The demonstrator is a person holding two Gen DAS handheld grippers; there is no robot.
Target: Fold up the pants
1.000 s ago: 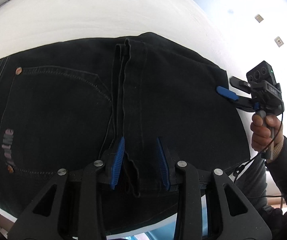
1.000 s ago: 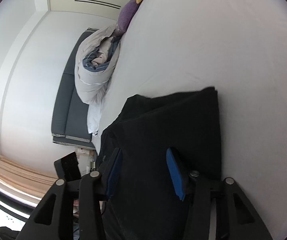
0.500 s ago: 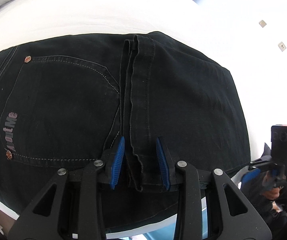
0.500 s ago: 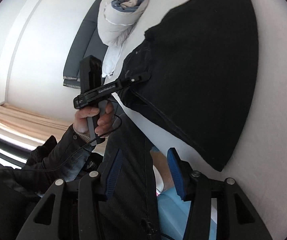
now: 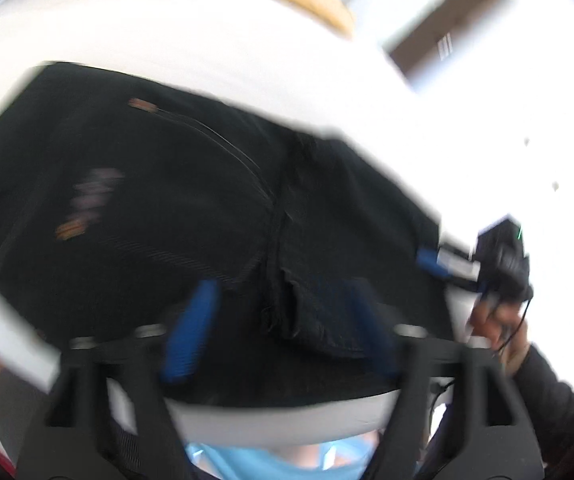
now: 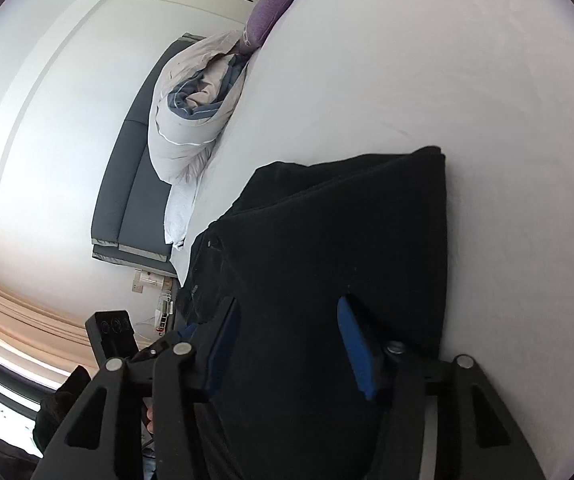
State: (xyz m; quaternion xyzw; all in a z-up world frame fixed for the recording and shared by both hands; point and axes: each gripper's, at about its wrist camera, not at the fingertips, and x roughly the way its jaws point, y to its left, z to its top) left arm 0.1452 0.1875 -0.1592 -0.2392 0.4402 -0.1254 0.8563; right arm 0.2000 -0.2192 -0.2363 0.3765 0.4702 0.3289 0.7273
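Whole left wrist view smeared by motion blur. Print on the pants [image 5: 95, 196] unreadable, just streaks. Right pad of the left gripper [image 5: 283, 332] barely there against the dark cloth. Right gripper [image 5: 433, 262] soft too, can't tell its jaws from here. Pants [image 6: 327, 280] cut off at the bottom edge in the right wrist view. Left gripper's [image 6: 159, 350] pads hidden behind the right one's frame.

Black denim pants [image 5: 191, 208], as I see them: folded into a compact, roughly rectangular stack lying flat on the white bed sheet [image 6: 467, 80]; rear pocket with pale stitching and copper rivets faces up, hemmed leg ends topmost.
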